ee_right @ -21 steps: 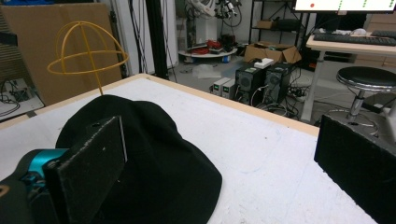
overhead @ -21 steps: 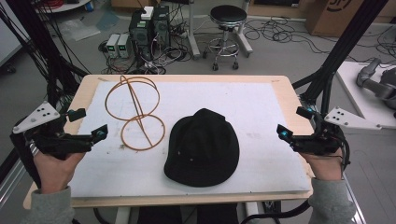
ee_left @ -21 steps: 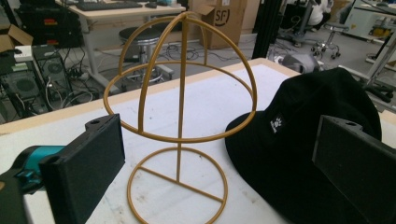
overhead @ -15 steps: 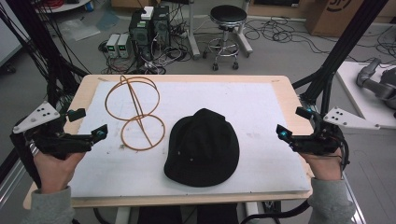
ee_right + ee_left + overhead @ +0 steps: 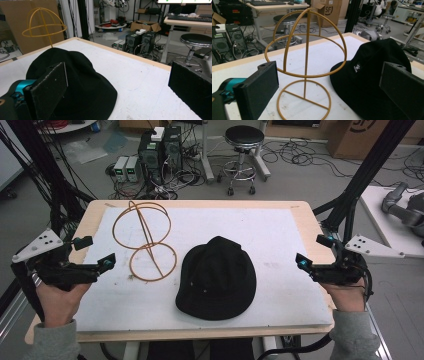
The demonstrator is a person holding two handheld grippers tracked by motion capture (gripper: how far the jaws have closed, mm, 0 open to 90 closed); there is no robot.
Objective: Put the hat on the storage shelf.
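Nothing moved; small white logo on black hat (image 5: pixel 372 82), left gripper view.

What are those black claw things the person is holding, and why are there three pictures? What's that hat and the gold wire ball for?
A person sits at a table and holds a pinching tool in each hand: the left gripper and the right gripper. Both are open and hold nothing. One picture comes from a camera up high looking down. The other two come from small cameras riding on each gripper, so you see its two black jaws sticking up from the bottom. On the table lie a black hat and, beside it, a gold wire stand with a round cage on top, probably shaped to carry a hat.
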